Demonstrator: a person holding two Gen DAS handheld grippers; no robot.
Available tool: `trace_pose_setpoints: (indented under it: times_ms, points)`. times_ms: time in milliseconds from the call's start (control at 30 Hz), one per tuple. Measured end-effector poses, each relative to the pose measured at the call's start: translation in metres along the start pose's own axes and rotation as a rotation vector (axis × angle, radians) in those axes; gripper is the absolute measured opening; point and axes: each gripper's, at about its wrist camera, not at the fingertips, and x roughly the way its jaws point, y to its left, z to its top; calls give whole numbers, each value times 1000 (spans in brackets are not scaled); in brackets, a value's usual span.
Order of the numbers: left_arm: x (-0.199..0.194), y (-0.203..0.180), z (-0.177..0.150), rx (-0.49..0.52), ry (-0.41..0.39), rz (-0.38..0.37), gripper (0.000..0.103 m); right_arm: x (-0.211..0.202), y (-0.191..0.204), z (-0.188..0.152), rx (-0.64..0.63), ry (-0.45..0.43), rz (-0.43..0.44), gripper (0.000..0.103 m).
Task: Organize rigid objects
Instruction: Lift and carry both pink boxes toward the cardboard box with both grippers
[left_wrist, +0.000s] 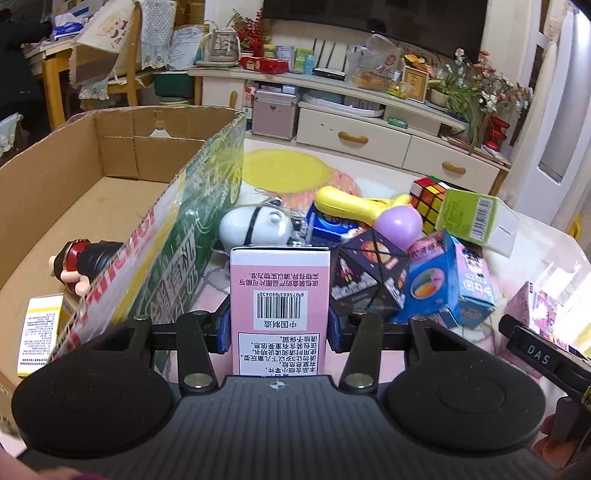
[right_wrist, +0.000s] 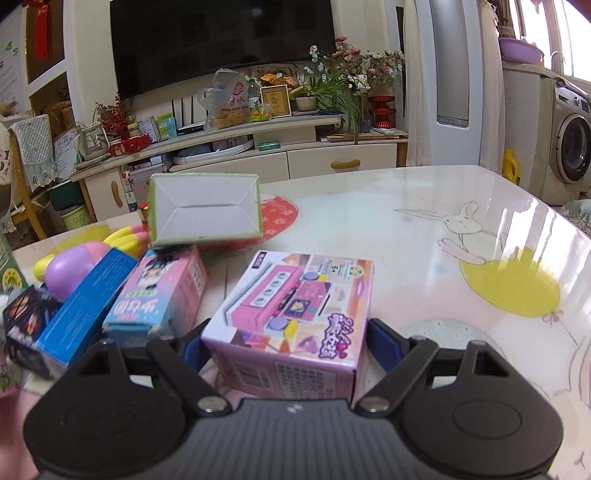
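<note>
My left gripper (left_wrist: 279, 328) is shut on a tall pink box with a barcode (left_wrist: 279, 280); its blue pads press both sides, and the box stands upright beside the open cardboard box (left_wrist: 122, 147). In the right wrist view my right gripper (right_wrist: 286, 343) has a pink toy-set box (right_wrist: 295, 306) between its pads, which touch its left and right sides. That box rests on the table (right_wrist: 443, 229). A doll figure (left_wrist: 79, 266) and a yellow-white packet (left_wrist: 40, 332) lie inside the cardboard box.
A pile lies ahead: a white round toy (left_wrist: 255, 225), a dark folding cube (left_wrist: 369, 273), a blue box (left_wrist: 443, 284), a yellow-purple toy (left_wrist: 369, 210), a Rubik's cube (left_wrist: 428, 195) and a green carton (right_wrist: 205, 210). A blue-pink box (right_wrist: 162, 291) lies left of the right gripper.
</note>
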Motion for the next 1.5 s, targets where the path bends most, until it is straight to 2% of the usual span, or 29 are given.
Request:
trace_pose_setpoints:
  times_ms: [300,800,967,1367,1500]
  points:
    - [-12,-6,-14,44,-2,-48,58,-22,11,-18,-40,-3,13,85]
    - [-23,1,-23,50,12,-107,58,-58,33,-47,-102,3,80,85]
    - [-27,8,-23,28,23,-131,57,-70,43,-49,-137,-3,96,82]
    - [-50,19,-16,10,-14,-193,57,-98,66,-50,-230,-47,106,79]
    - [-57,19,-10,17,-33,-206,57,-107,70,-45,-221,-59,123,79]
